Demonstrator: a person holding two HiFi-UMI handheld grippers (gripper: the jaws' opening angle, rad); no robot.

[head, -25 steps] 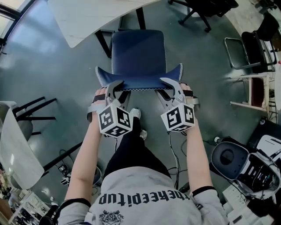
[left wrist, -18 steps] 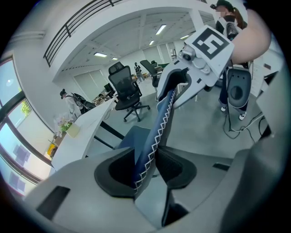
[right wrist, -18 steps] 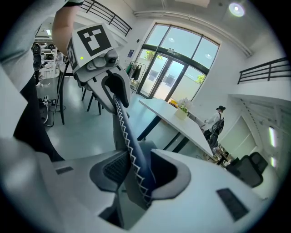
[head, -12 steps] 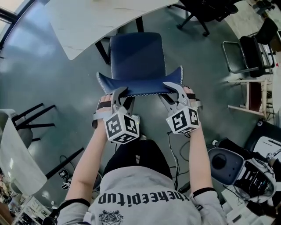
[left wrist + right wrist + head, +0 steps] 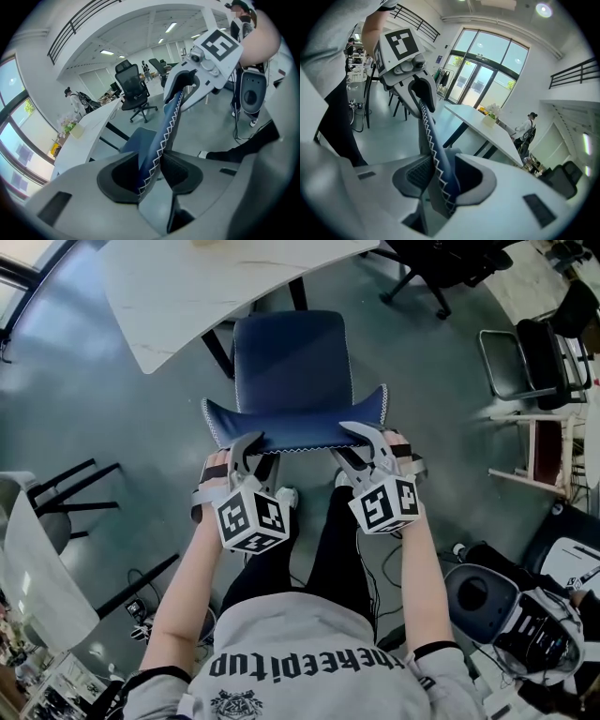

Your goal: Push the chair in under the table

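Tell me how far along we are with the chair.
Done: the left gripper and right gripper are clamped on the backrest. In hand: the chair stands facing the table, close to its edge. Left: the whole seat shows, none under the table, so push on.

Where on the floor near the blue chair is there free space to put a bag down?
Bare floor lies left of the chair, up to the black chair legs, and right of it, up to the metal-frame chair. The lower right corner is crowded with machines.
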